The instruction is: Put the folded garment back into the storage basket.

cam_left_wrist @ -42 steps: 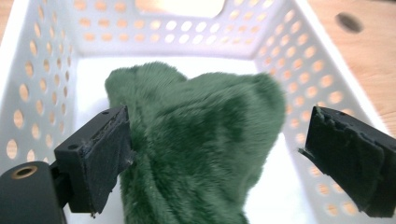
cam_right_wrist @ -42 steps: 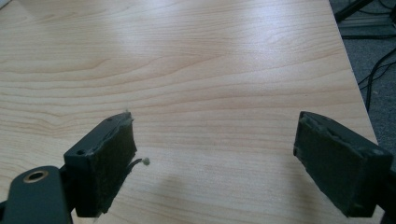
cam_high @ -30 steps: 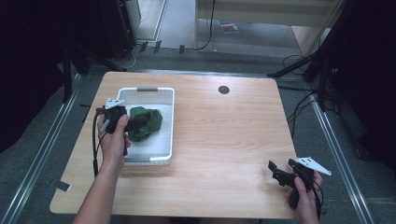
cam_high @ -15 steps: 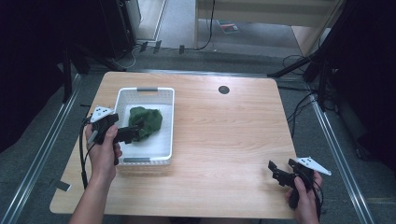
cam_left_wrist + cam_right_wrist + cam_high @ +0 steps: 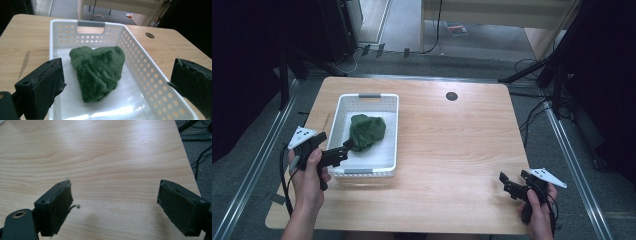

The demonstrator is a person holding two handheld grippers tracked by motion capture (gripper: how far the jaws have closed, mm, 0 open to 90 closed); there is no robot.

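A crumpled dark green furry cloth (image 5: 367, 131) lies inside a white perforated basket (image 5: 394, 130) on the left half of the wooden table. My left gripper (image 5: 346, 150) hovers at the basket's near left corner, pointing at the cloth. Its jaws have just been opening and now stand wide, with nothing between them. In the left gripper view the cloth (image 5: 98, 70) lies ahead of the left gripper (image 5: 119, 75) on the basket's floor (image 5: 140, 57), apart from both pads. My right gripper (image 5: 512, 182) rests open near the table's front right corner. The right gripper (image 5: 115, 200) has bare wood under it.
A round cable hole (image 5: 451, 96) sits in the table (image 5: 462, 145) near the far edge. Metal rails run along both sides of the table, and cables lie on the floor to the right and beyond.
My left hand has pulled back from over the cloth toward the near left, out past the basket's rim. The cloth stays in the basket. The right hand has not moved.
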